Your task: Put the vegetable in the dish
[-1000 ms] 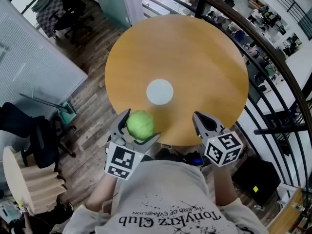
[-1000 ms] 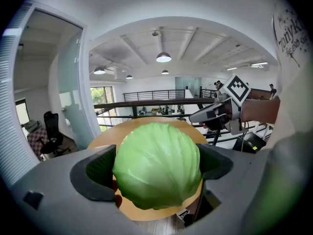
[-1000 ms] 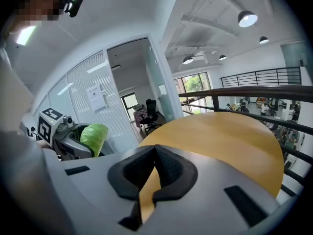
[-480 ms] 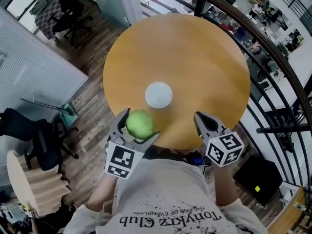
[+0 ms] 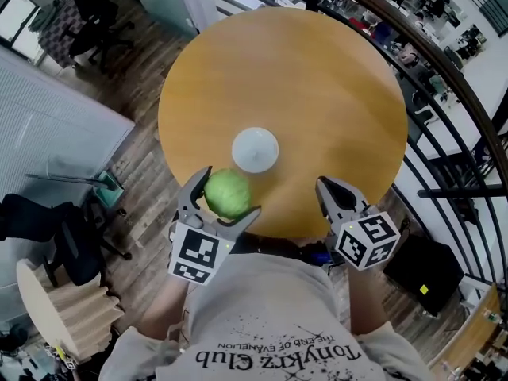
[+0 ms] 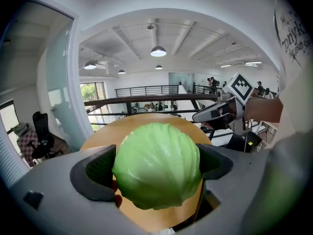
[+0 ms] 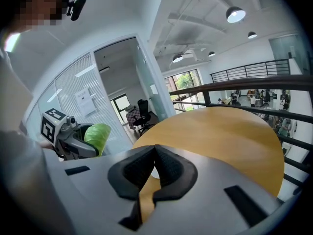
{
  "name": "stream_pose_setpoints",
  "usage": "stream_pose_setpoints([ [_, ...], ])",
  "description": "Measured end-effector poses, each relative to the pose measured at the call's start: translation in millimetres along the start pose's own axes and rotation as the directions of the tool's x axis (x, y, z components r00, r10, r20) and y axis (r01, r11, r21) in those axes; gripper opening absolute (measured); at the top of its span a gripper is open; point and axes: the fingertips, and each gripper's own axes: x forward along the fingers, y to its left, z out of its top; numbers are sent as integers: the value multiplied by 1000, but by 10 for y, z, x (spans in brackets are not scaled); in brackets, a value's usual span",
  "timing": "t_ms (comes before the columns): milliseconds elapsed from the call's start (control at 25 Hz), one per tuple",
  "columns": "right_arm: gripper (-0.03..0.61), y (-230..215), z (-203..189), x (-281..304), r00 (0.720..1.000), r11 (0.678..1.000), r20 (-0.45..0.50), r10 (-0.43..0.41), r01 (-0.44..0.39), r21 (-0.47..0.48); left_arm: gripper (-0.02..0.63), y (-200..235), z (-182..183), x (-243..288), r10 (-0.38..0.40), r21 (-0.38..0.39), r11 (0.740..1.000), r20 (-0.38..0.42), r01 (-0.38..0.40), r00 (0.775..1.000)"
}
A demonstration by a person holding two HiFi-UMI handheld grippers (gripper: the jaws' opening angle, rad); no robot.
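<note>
– At lower left of the head view, what is the left gripper doing?

– It is clamping the round, pale green, leafy cabbage. In the left gripper view the jaws are standing wide apart, and the two dark pads are pressing on opposite sides of the cabbage, which is filling the gap between them.

– Where is the cabbage sitting in relation to the small round white dish?

– The dish is lying near the middle of the round, light brown wooden table. The cabbage is showing just below and left of the dish in the frame, over the table's lower edge, and it is not lying in the dish. Whether the two outlines are touching is not readable from this angle.

– What is the right gripper doing?

– It is hovering at lower right of the head view, over the table's lower edge and well apart from the dish. In the right gripper view the jaws are pressing together at the tips, with nothing between them.

– What else is showing?

– A cube with black-and-white square markers is riding on the right gripper, and another marker cube on the left one. A grey printed shirt is filling the bottom centre, and a black metal railing is curving down the right side.
</note>
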Motion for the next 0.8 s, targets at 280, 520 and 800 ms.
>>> stream_pose_setpoints([
  [280, 17, -80, -64, 151, 1000, 999, -17, -19, 20, 31, 502, 96, -79, 226, -45, 9, 999, -29, 45, 999],
  [520, 17, -199, -113, 296, 1000, 999, -27, -16, 17, 44, 502, 127, -166, 466, -67, 19, 998, -59, 68, 996],
  [800, 17, -202, -188, 552, 999, 997, -42, -19, 22, 68, 502, 292, -327, 647, -98, 16, 995, -89, 100, 991],
])
